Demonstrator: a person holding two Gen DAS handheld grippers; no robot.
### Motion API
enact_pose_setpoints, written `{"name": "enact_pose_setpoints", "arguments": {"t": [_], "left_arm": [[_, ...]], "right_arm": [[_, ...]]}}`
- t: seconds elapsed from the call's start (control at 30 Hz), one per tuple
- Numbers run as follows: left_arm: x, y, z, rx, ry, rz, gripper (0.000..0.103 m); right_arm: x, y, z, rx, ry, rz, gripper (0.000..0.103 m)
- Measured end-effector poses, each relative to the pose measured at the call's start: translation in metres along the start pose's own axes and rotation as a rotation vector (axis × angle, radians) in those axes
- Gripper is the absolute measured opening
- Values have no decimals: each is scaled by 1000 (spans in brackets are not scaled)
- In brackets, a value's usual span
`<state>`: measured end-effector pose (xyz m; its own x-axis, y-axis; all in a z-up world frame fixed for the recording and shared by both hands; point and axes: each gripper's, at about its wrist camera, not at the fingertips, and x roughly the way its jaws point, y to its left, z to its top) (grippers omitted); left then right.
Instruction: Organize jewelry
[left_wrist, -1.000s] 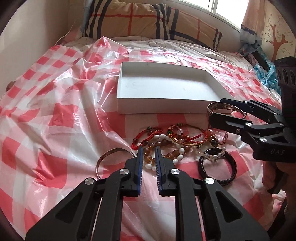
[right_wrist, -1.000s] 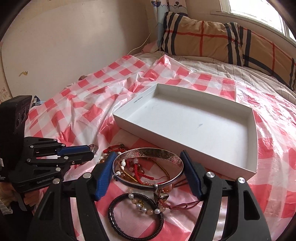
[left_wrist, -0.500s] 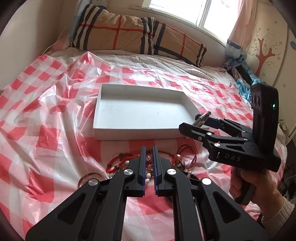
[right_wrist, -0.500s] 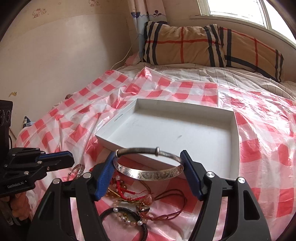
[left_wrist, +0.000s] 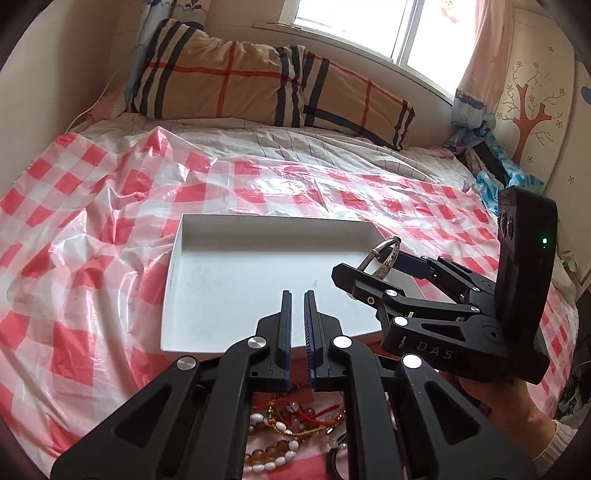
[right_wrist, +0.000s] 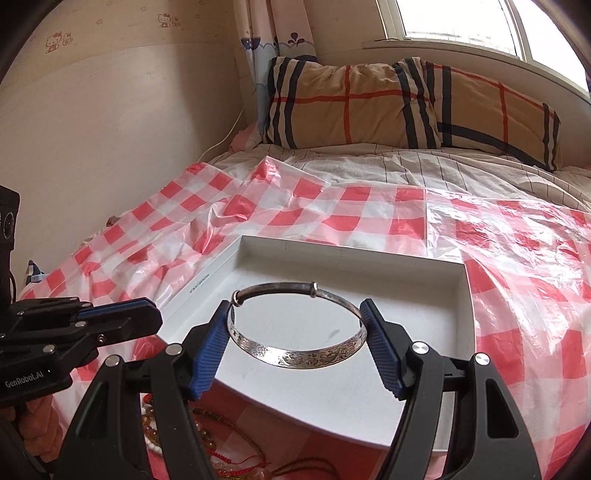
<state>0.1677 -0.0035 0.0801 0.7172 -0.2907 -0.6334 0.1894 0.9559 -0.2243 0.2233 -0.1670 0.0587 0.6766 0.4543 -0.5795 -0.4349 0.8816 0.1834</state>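
One white tray (left_wrist: 207, 295) lies on the checked sheet (left_wrist: 74, 229) in the left wrist view, where the left gripper (left_wrist: 297, 325) hangs above its near edge with jaws nearly together on nothing, one heap of beads (left_wrist: 291, 432) below it and the right gripper (left_wrist: 373, 266) beside it. One silver bangle (right_wrist: 299, 332) is pinched between the right gripper's two blue pads (right_wrist: 380, 347) in the right wrist view, held level over the tray (right_wrist: 424, 280), with one pillow (right_wrist: 406, 107) behind.

Daylight from the window (left_wrist: 354, 26) falls on a plaid pillow (right_wrist: 406, 107), cream wall (right_wrist: 110, 129) and checkered bed cover (left_wrist: 92, 221).
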Motion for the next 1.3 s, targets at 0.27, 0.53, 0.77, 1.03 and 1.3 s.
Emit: {"name": "enact_pose_setpoints", "arguments": {"t": [0.27,0.53,0.77,1.03,1.3], "left_arm": [[22,17,6,-50,30,34,16],[-24,32,-31,99,155,264,71],[-16,37,-93,182,299,396,78],[-16,38,-105,115,332,259,5],[-44,12,-65,88,199,142,5]], "right_arm": [[13,-15,-7,42,40,-44,85],[3,-13,-3,62,34,-32,88],[-24,-4,-5,75,23,-15,89],[-64,-2,-10,146,-14,16,90],[-68,-9,-9,172,-9,19,91]]}}
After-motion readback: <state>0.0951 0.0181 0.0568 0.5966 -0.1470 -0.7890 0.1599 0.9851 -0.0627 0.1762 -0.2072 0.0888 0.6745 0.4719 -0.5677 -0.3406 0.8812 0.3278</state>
